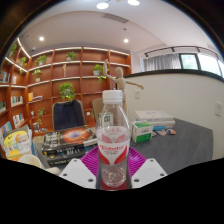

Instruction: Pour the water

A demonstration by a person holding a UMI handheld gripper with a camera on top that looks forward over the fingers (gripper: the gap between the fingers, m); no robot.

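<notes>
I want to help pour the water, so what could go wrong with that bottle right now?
1. The water bottle is tall and slim, held low between the gripper jaws, so it might tilt or slip when tipped.
2. Its white cap looks still on, so nothing would pour until it comes off.
3. A tissue box and cluttered things sit on the table close behind; a spill could wet them.

Setting, as I see it from my claw: an office or lounge-style room. Wooden wall shelving [70, 75], built in, open compartments holding potted plants [66, 91] and books. Recessed ceiling lights [103, 5], white ceiling. Window [185, 62] at the right above a white partition wall [175, 95]. Grey tabletop [185, 145] before me, carrying boxes [152, 124] and mixed clutter.
</notes>
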